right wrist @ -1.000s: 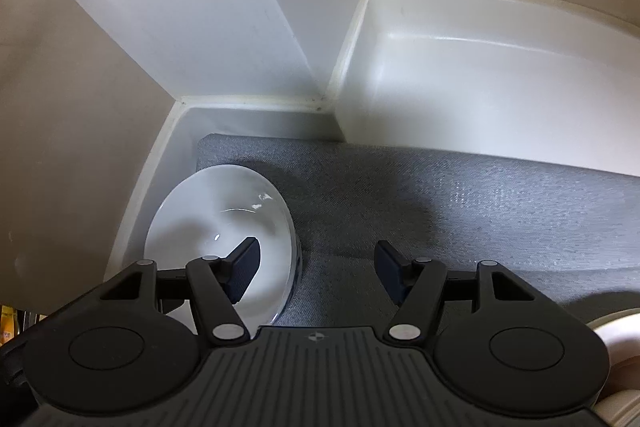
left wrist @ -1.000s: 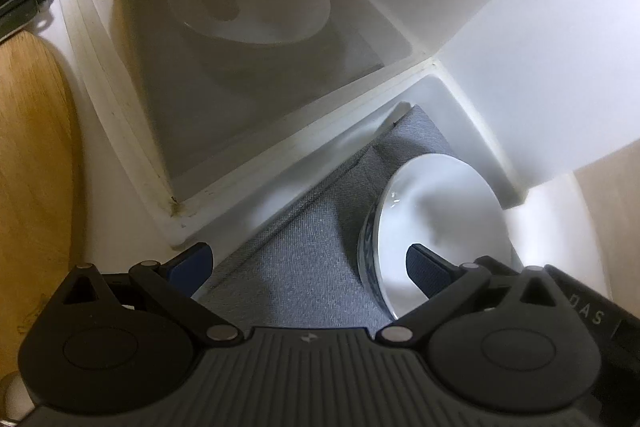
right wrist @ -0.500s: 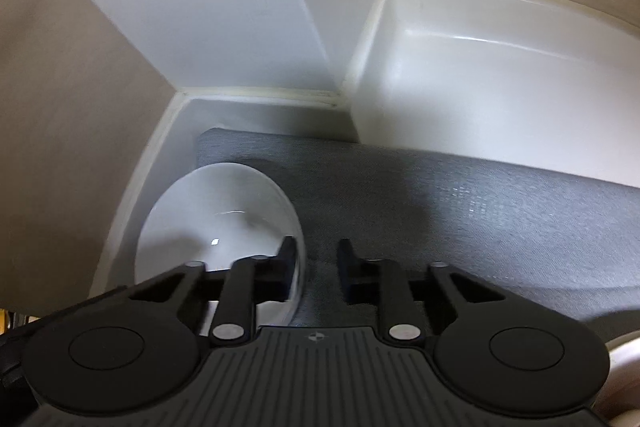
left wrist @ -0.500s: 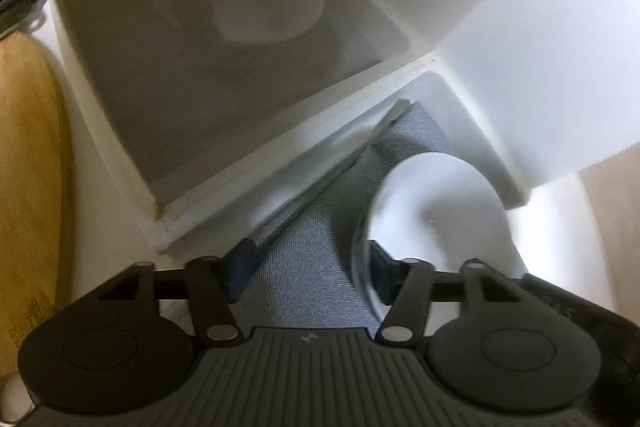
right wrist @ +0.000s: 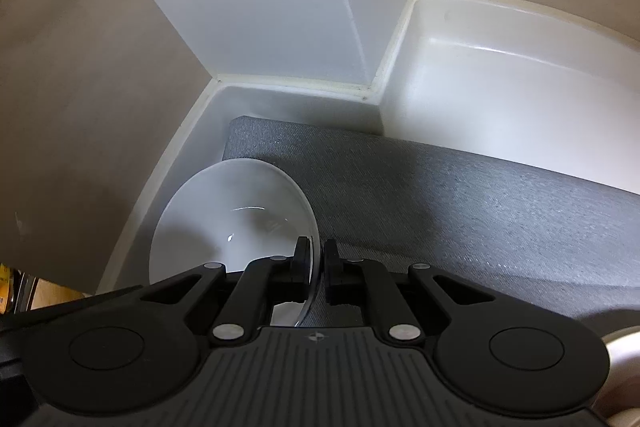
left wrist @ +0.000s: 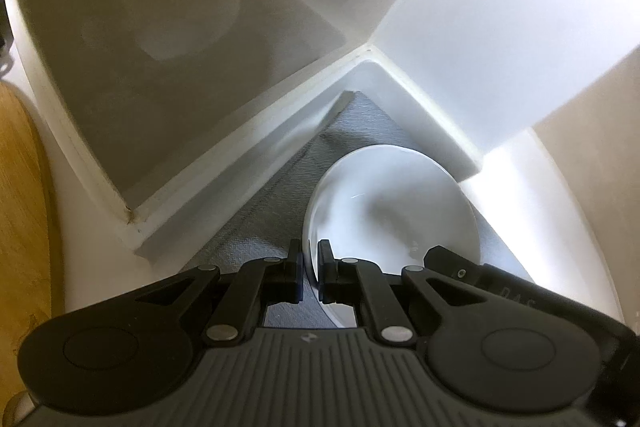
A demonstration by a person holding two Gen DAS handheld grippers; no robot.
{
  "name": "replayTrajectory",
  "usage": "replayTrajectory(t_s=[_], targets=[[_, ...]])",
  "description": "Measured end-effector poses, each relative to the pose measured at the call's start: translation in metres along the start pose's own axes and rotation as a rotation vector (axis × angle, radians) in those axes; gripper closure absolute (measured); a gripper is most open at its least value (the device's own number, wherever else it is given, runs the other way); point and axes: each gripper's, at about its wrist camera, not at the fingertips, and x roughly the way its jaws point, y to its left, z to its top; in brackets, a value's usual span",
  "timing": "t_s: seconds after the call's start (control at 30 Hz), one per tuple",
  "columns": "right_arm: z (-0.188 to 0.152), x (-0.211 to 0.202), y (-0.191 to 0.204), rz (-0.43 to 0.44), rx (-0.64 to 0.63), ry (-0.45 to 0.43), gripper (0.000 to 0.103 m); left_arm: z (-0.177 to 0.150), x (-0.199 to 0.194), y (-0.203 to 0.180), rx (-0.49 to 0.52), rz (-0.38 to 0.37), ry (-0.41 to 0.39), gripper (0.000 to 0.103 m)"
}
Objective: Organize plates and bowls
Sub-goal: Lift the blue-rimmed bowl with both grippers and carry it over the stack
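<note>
Nearest the left wrist camera, the left gripper has its fingers clenched on the near-left rim of a white bowl, one finger outside the wall and the other inside. In the right wrist view the right gripper does the same on the opposite side: its fingers pinch the bowl's right-hand rim, the thin edge showing between the two pads. In the left view a black part of the right gripper shows at the bowl's near-right edge.

The bowl is upright, mouth up, with a glossy empty inside that catches small highlights. It is over the left end of a grey fabric mat, near the mat's far corner. Whether its base touches the mat cannot be told.

The mat lies inside a white cabinet compartment, whose side and back walls meet in a yellowed seam just beyond the bowl. Farther off in the left view, a grey translucent panel shows blurred pale shapes. At the far left edge lies a curved wooden surface.
</note>
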Motion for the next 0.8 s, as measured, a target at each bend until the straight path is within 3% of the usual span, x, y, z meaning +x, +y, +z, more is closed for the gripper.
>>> replayTrajectory(t_s=[0.37,0.8], targets=[[-0.007,-0.051,-0.008,0.01,0.01,-0.091,0.095,-0.015,-0.046,-0.024,0.083,-0.056,-0.065,0.096],[-0.033,-0.142,-0.043,-0.047,0.083,-0.248,0.095,-0.052,-0.1,-0.08,0.234,-0.176,-0.103,0.096]])
